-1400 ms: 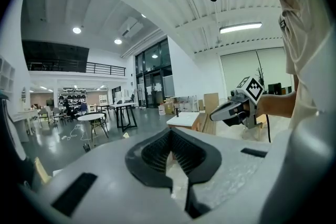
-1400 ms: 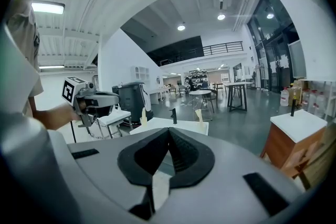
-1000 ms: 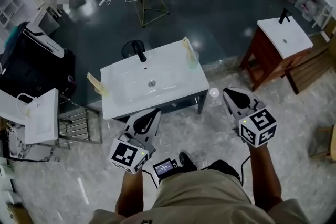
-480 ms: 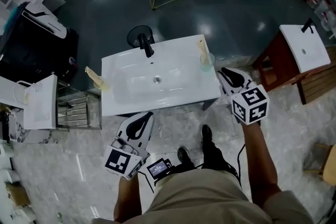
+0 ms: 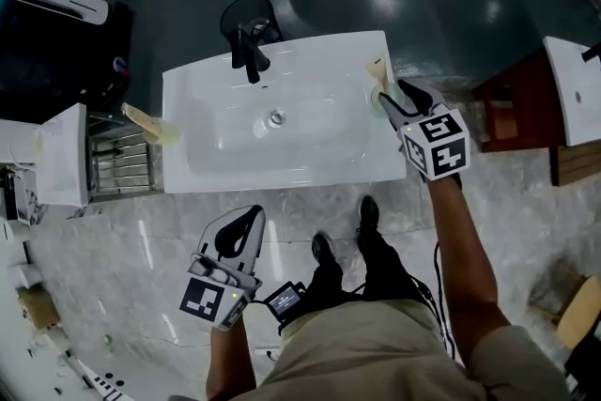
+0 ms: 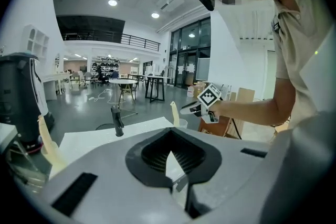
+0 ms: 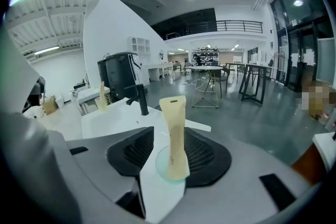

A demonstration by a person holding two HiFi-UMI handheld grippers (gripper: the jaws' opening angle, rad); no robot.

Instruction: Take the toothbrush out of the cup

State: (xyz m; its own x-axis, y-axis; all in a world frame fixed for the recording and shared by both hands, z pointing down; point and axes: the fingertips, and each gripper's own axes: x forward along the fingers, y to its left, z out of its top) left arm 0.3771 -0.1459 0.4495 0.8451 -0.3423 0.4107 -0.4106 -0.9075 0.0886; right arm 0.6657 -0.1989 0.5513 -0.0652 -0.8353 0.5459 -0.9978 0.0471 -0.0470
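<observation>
Right tool [image 5: 385,100] now down at the cup [image 7: 163,165], jaws newly wide, upright toothbrush [image 7: 175,128] just ahead, ungripped.

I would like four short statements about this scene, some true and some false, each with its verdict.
1. The right gripper is open, close to the cup. True; its jaws have just been opening, with the cup in line with their gap, ungripped.
2. The toothbrush stands in the cup. True.
3. The left gripper holds the toothbrush. False: the left gripper is shut, empty, over the floor.
4. The faucet is white. False: the faucet is black; the sink is white.
</observation>
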